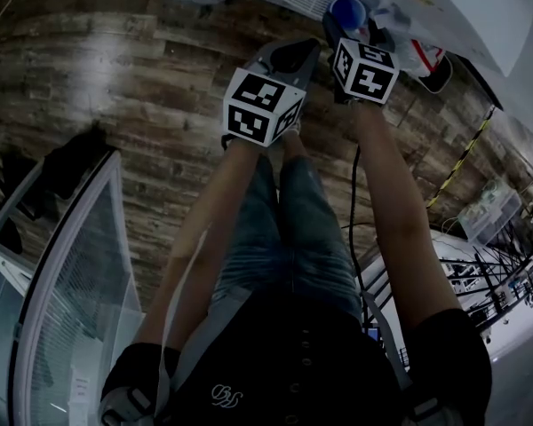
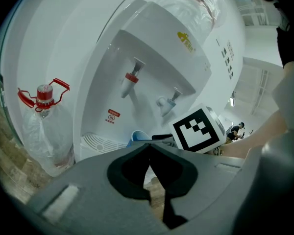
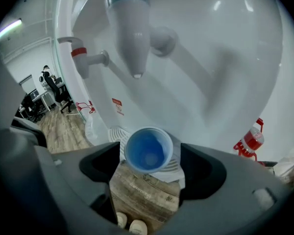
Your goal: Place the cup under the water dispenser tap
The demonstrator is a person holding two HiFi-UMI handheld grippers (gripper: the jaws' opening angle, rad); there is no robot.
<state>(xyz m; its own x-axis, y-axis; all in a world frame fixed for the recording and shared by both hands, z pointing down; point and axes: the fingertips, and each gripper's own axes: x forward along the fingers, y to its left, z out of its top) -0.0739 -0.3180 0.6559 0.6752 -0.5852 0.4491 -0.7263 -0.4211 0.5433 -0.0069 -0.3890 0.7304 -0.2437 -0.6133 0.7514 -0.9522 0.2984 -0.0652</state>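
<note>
A blue cup (image 3: pixel 148 151) sits upright between the jaws of my right gripper (image 3: pixel 148 155), which is shut on it. The cup hangs below the dispenser's blue-collared tap (image 3: pixel 132 31) and above the white drip grille (image 3: pixel 116 132). The red tap (image 3: pixel 85 58) is to its left. In the head view the cup (image 1: pixel 347 11) shows just beyond the right gripper (image 1: pixel 348 27), against the white dispenser (image 1: pixel 480 7). My left gripper (image 2: pixel 148 153) is shut with nothing in it, to the left of the right one and pointing at the dispenser front (image 2: pixel 152 58). The cup's rim (image 2: pixel 136 135) peeks over its jaws.
An empty water bottle with a red cap (image 2: pixel 44 99) stands left of the dispenser, and another red-capped bottle (image 3: pixel 251 140) on its other side. The floor is wood planks (image 1: pixel 115 69). A white curved frame (image 1: pixel 67 273) is at my left. My shoes (image 3: pixel 130 225) show below the cup.
</note>
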